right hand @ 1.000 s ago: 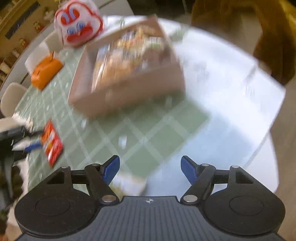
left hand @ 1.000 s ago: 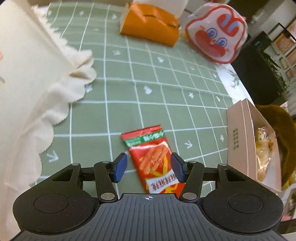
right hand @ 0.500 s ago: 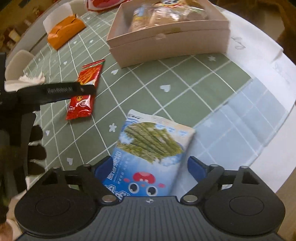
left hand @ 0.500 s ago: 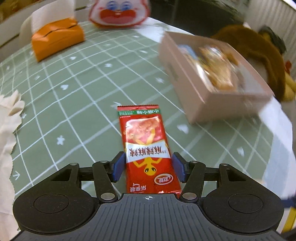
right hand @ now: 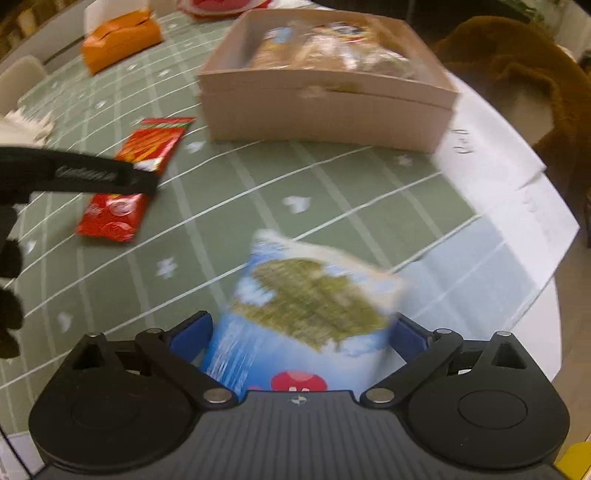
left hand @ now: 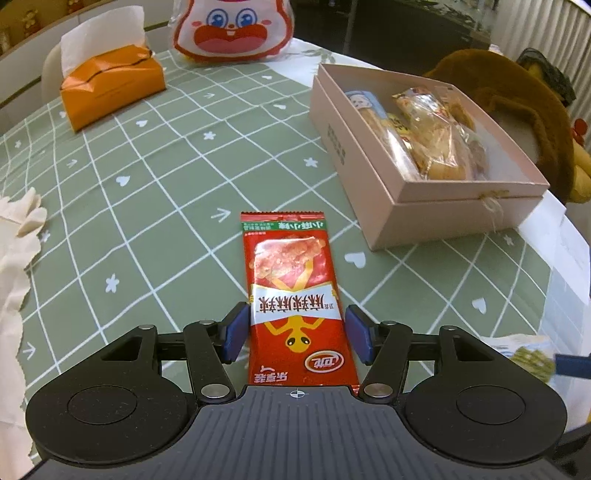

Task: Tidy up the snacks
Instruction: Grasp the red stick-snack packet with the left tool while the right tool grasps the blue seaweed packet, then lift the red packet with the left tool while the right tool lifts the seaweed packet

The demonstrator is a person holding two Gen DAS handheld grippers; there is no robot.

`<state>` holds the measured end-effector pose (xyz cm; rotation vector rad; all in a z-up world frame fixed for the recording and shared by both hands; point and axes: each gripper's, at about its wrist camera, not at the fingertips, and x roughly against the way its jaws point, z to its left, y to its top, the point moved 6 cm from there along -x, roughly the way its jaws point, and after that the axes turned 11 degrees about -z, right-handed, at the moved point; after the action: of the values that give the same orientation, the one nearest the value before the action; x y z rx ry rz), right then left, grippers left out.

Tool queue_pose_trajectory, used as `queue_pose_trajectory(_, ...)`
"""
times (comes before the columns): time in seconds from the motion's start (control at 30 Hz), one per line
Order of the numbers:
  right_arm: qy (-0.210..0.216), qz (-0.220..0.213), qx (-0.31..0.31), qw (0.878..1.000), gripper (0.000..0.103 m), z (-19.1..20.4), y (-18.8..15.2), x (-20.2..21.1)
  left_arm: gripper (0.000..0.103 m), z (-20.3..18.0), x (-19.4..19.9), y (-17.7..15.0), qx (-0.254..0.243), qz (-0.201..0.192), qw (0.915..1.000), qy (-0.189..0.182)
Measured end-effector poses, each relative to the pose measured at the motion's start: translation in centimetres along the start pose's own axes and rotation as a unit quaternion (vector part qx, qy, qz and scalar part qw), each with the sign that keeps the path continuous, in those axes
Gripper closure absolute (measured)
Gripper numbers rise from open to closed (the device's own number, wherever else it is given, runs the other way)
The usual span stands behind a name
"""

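The red snack packet (left hand: pixel 299 299) lies flat on the green checked tablecloth (left hand: pixel 155 192), between the left gripper's (left hand: pixel 295 334) spread pads, untouched. The right gripper (right hand: pixel 299 338), jaws just widened, straddles the blue seaweed packet (right hand: pixel 306 314); contact unclear. The pink box (left hand: pixel 391 199) sits nearby.

The counter's cloth (left hand: pixel 155 206) is sage green, crossed by a white grid with small white hearts, stars and arrows. The snack packet (left hand: pixel 299 295) is red with a green band at its 12 o'clock end and a white label strip. The second snack bag (right hand: pixel 306 310) is blue and white with an olive-green picture. The box (left hand: pixel 454 212) is pale pink. The tissue box (left hand: pixel 110 88) is orange. The plush bag (left hand: pixel 232 29) is white with red and blue. The gripper pads (left hand: pixel 236 330) are blue on black arms.
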<state>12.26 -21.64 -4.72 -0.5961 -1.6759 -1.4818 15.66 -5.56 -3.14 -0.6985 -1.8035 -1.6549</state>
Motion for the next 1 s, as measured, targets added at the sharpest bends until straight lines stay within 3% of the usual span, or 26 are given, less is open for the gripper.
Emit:
queue_pose_trajectory(0.23,-0.003,-0.004,-0.003,1.0,0.0,-2.1,0.7,-0.7,0.043,0.0,1.8,-1.6,0.019,0.003,0.9996,-0.022)
queue_pose_trajectory(0.4,-0.004,-0.014,-0.006,1.0,0.0,-2.5,0.7,-0.8,0.044,-1.3,3.9,-3.7,0.01,0.026,0.9979,-0.058)
queue_pose_trajectory(0.5,-0.005,-0.025,-0.007,1.0,0.0,-2.4,0.5,-0.6,0.044,-2.1,4.8,-4.7,-0.001,0.029,0.9978,-0.06)
queue_pose_trajectory(0.6,-0.004,-0.036,-0.005,0.999,0.0,-2.5,0.2,-0.2,0.043,-2.5,4.8,-4.8,-0.006,0.027,0.9981,-0.055)
queue_pose_trajectory(1.0,-0.004,-0.047,-0.005,0.999,0.0,-2.4,-0.4,0.2,0.043,-1.4,4.5,-4.2,0.049,0.01,0.9961,-0.072)
